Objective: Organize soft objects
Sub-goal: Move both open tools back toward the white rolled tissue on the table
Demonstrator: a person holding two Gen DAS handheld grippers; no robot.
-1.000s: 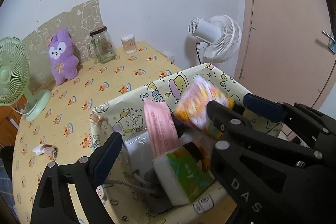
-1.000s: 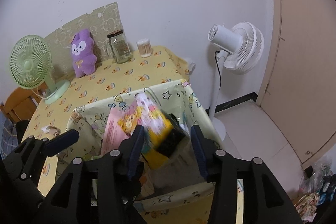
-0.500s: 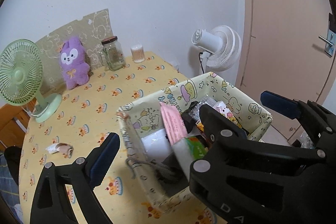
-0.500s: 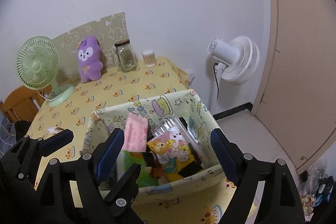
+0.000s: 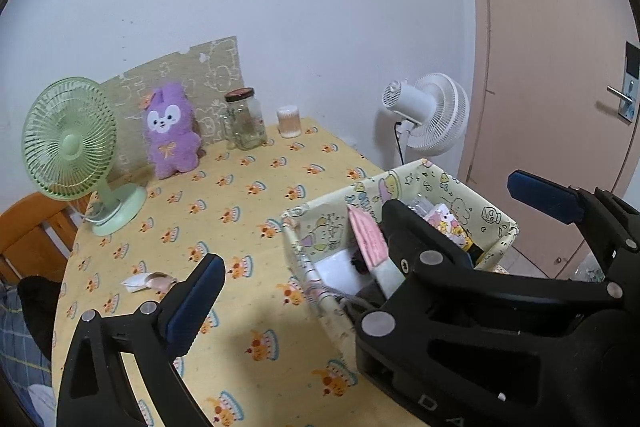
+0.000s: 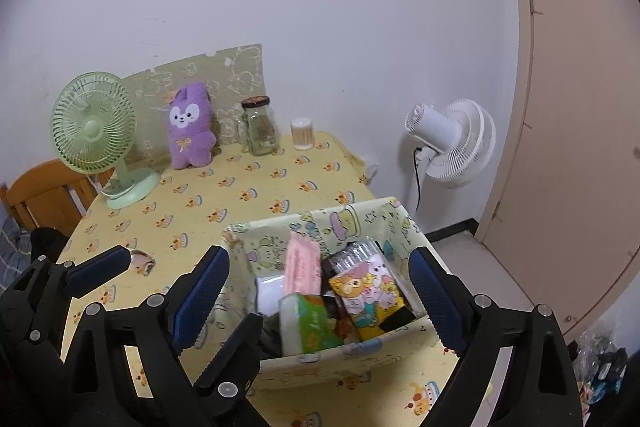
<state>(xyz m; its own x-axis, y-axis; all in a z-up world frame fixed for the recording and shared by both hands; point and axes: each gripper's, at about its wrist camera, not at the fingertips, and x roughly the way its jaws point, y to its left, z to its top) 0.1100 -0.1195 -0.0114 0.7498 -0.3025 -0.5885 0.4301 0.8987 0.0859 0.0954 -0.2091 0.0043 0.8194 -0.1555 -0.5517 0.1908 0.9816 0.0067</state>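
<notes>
Soft fabric bin (image 6: 360,217), boxy, cartoon-printed, sitting on the cloth-covered counter (image 6: 248,203), stuffed with glossy crinkly packets (image 6: 370,293). Right hand-held gripper (image 6: 320,297) just widened, spread and empty above it. Left hand-held gripper (image 5: 360,239) likewise, gaping, holding nothing. Fuzzy purple plush (image 6: 190,127) upright by the wall.

The table (image 6: 248,211), under a yellow printed cloth, carries a green fan (image 6: 96,131) at 10 o'clock, a purple plush (image 6: 190,129), glass jar (image 6: 260,129) and swab pot (image 6: 302,134) along 12, a fabric basket (image 6: 340,223) at 4, a crumpled wrapper (image 5: 148,281) at 8.
</notes>
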